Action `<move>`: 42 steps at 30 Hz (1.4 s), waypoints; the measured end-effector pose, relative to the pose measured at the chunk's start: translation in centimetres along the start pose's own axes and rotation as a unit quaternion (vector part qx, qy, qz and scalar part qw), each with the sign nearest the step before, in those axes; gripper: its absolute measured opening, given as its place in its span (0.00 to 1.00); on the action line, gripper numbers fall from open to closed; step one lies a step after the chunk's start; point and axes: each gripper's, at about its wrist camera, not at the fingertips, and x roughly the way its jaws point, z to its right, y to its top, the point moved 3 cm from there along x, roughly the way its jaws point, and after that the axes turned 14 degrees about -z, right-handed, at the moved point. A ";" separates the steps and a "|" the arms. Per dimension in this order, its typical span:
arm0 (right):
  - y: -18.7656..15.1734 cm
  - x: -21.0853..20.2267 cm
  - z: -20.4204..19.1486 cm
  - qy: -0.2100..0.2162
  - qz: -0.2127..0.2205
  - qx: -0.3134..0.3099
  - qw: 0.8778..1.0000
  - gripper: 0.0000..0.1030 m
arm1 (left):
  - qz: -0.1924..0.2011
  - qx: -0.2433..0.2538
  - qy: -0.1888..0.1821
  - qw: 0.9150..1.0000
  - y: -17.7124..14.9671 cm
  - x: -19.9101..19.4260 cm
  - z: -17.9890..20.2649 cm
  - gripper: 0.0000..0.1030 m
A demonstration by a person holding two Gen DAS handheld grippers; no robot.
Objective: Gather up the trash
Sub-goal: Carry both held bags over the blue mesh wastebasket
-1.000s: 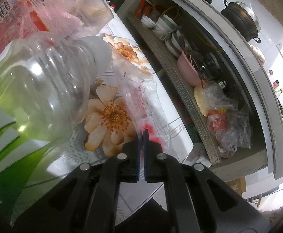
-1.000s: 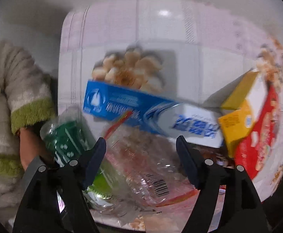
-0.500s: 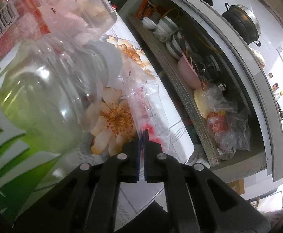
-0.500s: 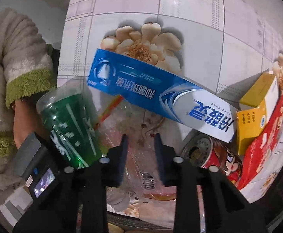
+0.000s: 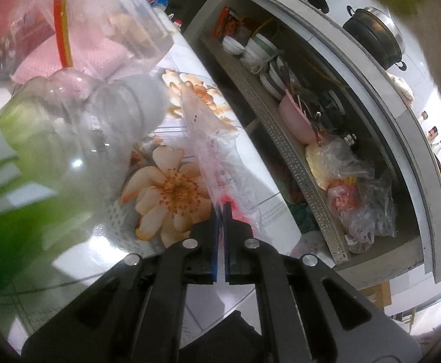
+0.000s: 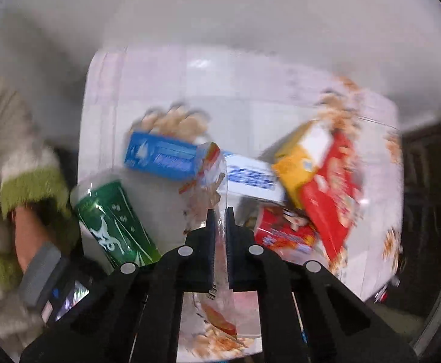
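Motion blur smears the print on the blue box (image 6: 163, 158) and red packet (image 6: 329, 193) (lettering unreadable).

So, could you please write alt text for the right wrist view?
The right gripper is shut on a clear plastic wrapper above a floral tablecloth. Below lie a blue toothpaste box, green bottle, yellow box and red packet; a fuzzy sleeve is left.

The far half of the worktop (image 6: 208, 90) lies bare, open to a pass. Nearer, a blue box (image 6: 163, 158), a yellow carton (image 6: 302, 157), a red pack (image 6: 335, 193), a red can (image 6: 281, 230) and a green bottle (image 6: 114, 224) crowd together. A sleeved hand (image 6: 30, 230) blocks the left edge.
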 end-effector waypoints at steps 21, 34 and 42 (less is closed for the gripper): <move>-34.9 -6.9 -3.9 -0.172 0.224 0.574 0.768 0.05 | 0.025 0.061 0.039 0.997 2.5 -1.8 7.0 0.00; -52.3 6.9 -8.5 -0.176 0.067 0.778 0.600 0.05 | -0.118 0.137 0.059 0.982 12.2 12.3 18.1 0.00; -59.0 17.4 -7.5 -0.083 0.054 0.849 0.520 0.05 | -0.200 0.164 0.116 0.959 14.6 24.4 20.2 0.00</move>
